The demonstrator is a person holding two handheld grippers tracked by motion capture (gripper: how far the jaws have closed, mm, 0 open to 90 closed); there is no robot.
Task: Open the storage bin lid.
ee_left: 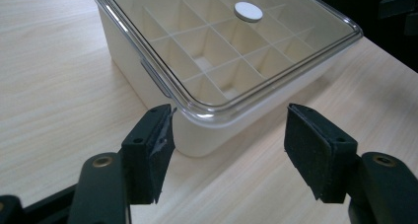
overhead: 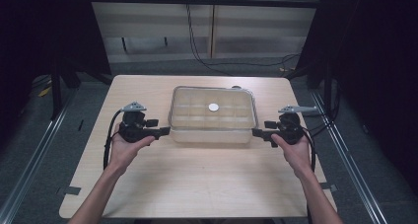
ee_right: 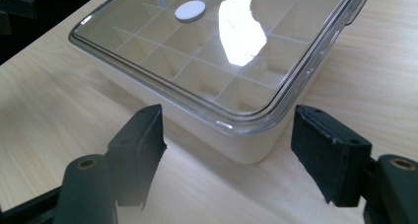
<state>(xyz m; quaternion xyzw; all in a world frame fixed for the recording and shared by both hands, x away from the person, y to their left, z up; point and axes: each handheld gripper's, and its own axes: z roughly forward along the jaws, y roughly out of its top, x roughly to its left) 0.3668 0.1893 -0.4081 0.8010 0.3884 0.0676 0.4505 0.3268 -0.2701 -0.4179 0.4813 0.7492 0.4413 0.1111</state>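
Both claws stand wide with nothing between the pads: left gripper at the near left corner of the white compartmented plastic box, right gripper at its near right corner. Neither touches it. That box, under a clear lid bearing a round white knob, sits mid-table on the pale wooden table.

Both forearms reach in from the near edge and angle outward, each hand cupping its gripper from below. The left gripper points right and the right gripper points left, so they face each other. Each has its jaws spread apart, with nothing clamped between the pads.
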